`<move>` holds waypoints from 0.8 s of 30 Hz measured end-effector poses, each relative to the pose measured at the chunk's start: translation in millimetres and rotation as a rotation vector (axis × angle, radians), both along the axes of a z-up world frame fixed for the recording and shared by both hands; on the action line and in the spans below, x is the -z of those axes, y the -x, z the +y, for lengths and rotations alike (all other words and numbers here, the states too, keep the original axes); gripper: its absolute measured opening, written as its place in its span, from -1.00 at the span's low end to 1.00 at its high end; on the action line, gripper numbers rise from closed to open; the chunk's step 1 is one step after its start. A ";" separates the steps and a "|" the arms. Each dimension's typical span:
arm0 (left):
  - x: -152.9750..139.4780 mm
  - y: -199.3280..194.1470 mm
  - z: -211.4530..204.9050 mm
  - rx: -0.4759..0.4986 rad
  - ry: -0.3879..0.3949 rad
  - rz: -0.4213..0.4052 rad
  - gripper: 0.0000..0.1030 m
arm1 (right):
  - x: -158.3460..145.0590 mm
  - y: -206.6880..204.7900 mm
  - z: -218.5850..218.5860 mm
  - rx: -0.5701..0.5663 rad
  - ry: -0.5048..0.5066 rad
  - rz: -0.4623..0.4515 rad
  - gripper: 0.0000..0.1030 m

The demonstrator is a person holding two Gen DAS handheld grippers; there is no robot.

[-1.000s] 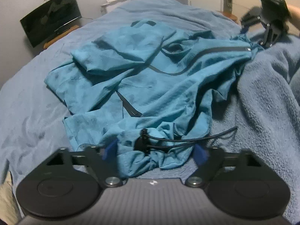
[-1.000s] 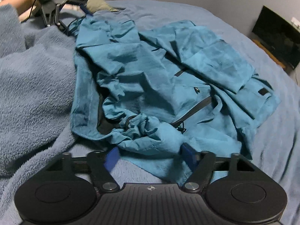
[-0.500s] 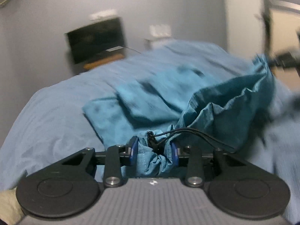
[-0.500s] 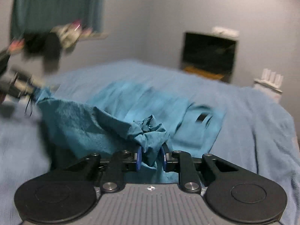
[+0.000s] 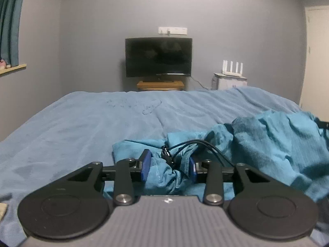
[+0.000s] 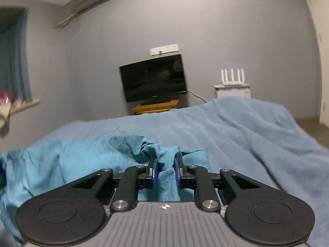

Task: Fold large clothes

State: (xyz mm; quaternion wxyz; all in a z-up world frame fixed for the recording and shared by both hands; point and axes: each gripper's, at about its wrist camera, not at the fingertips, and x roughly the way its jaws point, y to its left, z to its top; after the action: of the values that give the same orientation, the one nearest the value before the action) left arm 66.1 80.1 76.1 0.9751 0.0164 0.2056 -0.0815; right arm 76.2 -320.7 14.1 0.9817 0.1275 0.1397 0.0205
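Note:
A large teal jacket (image 5: 277, 142) hangs stretched between my two grippers above the blue bed. My left gripper (image 5: 169, 165) is shut on a bunched teal corner with a black drawcord (image 5: 197, 144) looping out of it. My right gripper (image 6: 165, 168) is shut on another bunched corner of the jacket (image 6: 72, 160), which spreads away to the left in that view. Most of the garment hangs below and out of sight.
A blue fleece blanket (image 5: 102, 119) covers the bed (image 6: 257, 133). Beyond its foot stand a dark TV (image 5: 158, 56) on a wooden stand and a white router (image 5: 232, 68) on a small cabinet. Curtains (image 6: 16, 61) hang at left.
Both grippers closed on the jacket's corners and lifted it off the bed. The views swung up from looking down at the bed to level toward the TV wall.

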 end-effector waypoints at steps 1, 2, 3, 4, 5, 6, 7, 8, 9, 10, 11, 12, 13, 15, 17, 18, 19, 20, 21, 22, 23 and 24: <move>7.3 -7.9 -1.8 -0.014 -0.004 -0.002 -0.26 | 6.0 -8.6 -1.3 0.002 -0.010 0.003 -0.66; 14.5 -15.0 -3.2 -0.023 -0.010 -0.004 -0.25 | 12.8 -16.9 -2.0 0.003 -0.013 0.006 -0.66; 22.3 -20.8 -4.7 -0.024 -0.017 -0.003 -0.19 | 20.1 -25.2 -2.4 -0.001 -0.010 0.011 -0.66; 29.9 -27.1 -5.8 -0.023 -0.028 0.003 -0.08 | 28.1 -34.3 -2.5 -0.011 -0.005 0.020 -0.67; 37.3 -31.3 -5.5 -0.018 -0.040 0.011 -0.01 | 36.7 -41.9 -3.7 -0.031 -0.002 0.031 -0.67; 44.3 -35.2 -4.1 -0.005 -0.054 0.024 0.14 | 45.5 -50.7 -5.2 -0.047 -0.002 0.051 -0.67; 50.9 -39.4 -1.6 0.015 -0.069 0.042 0.27 | 52.7 -58.4 -7.6 -0.059 -0.006 0.077 -0.65; 56.8 -43.5 1.6 0.026 -0.079 0.058 0.32 | 59.1 -68.6 -10.0 -0.075 -0.019 0.106 -0.62; 63.4 -51.5 5.8 0.035 -0.087 0.078 0.38 | 63.9 -73.7 -11.8 -0.087 -0.036 0.126 -0.54; 68.4 -56.8 9.8 0.041 -0.091 0.101 0.39 | 69.3 -80.3 -15.7 -0.110 -0.058 0.149 -0.41; 72.1 -61.8 14.1 0.044 -0.090 0.130 0.39 | 73.3 -86.5 -18.7 -0.137 -0.074 0.169 -0.28; 75.2 -65.9 16.9 0.043 -0.082 0.156 0.41 | 75.3 -92.0 -19.0 -0.152 -0.079 0.181 -0.02; 78.9 -69.5 22.7 0.043 -0.061 0.182 0.44 | 77.6 -98.6 -20.9 -0.174 -0.086 0.201 0.18; 87.3 -64.3 34.5 0.049 -0.015 0.216 0.57 | 79.0 -104.2 -22.4 -0.207 -0.092 0.231 0.32; 96.0 -67.4 43.8 0.044 0.016 0.258 0.64 | 84.8 -108.7 -25.3 -0.223 -0.068 0.260 0.41; 99.5 -68.5 47.3 0.047 0.030 0.274 0.64 | 87.5 -105.1 -25.2 -0.224 -0.056 0.271 0.47; 102.9 -70.7 50.9 0.053 0.051 0.288 0.64 | 91.1 -105.8 -27.6 -0.234 -0.054 0.284 0.49; 105.9 -70.8 54.1 0.062 0.084 0.298 0.63 | 93.8 -106.0 -29.2 -0.254 -0.067 0.301 0.49; 108.8 -70.3 57.1 0.073 0.121 0.299 0.43 | 98.1 -109.8 -32.1 -0.294 -0.093 0.315 0.44; 110.5 -72.7 60.0 0.071 0.151 0.301 -0.06 | 99.0 -107.7 -32.2 -0.333 -0.108 0.307 0.13; 111.4 -74.9 62.4 0.058 0.172 0.300 -0.22 | 94.4 -100.6 -29.8 -0.362 -0.099 0.292 -0.09; 106.2 -68.6 63.9 0.043 0.200 0.286 -0.40 | 90.4 -95.4 -26.8 -0.365 -0.056 0.279 -0.50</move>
State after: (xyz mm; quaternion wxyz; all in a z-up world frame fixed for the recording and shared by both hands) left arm 134.6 144.0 -30.1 0.9308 -0.0880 0.3325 -0.1241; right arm 171.6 -347.4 -76.3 0.9291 0.1290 0.2941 0.1836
